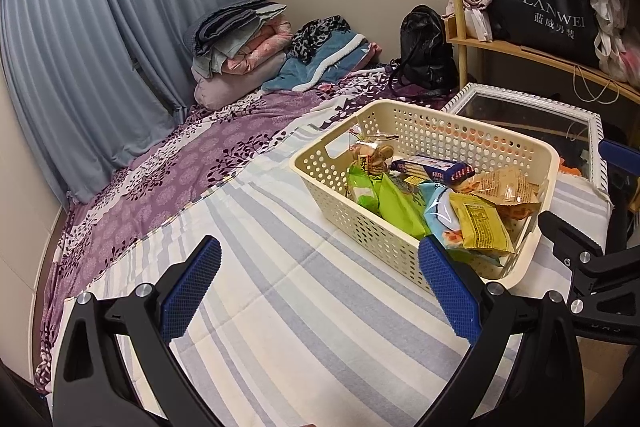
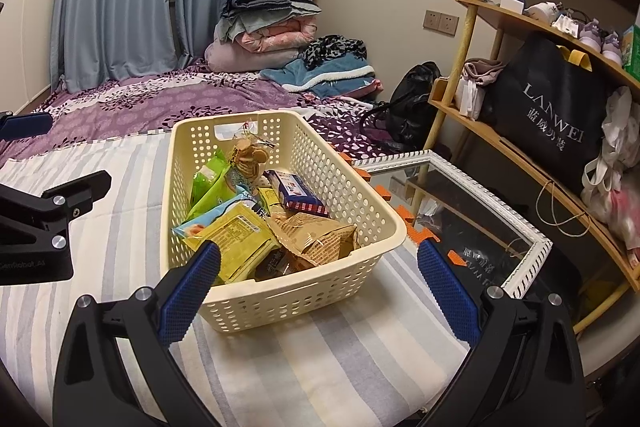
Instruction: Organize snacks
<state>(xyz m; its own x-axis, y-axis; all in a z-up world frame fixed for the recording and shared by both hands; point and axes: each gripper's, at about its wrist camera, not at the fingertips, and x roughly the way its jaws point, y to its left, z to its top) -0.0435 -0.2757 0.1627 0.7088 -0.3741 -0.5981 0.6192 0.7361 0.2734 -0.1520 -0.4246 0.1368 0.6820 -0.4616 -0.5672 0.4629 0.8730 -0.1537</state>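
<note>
A cream perforated basket (image 2: 280,227) full of snack packets sits on a striped sheet (image 2: 320,367) at centre frame in the right wrist view, where the right gripper (image 2: 318,269) hangs wide open and empty, its left pad over the basket's near corner. That view alone shows the basket's near wall face-on and a brown crinkled bag (image 2: 320,239) beside a yellow packet (image 2: 236,239). The left wrist view puts the basket (image 1: 400,239) at right of centre, with the left gripper (image 1: 320,267) spread wide, holding nothing, over bare striped sheet (image 1: 280,307) that runs free across the lower left. Only there is the other tool's black frame seen at the right edge, close to the basket's rim. A white-framed mirror (image 2: 472,223) lies just beside the basket, right of it.
</note>
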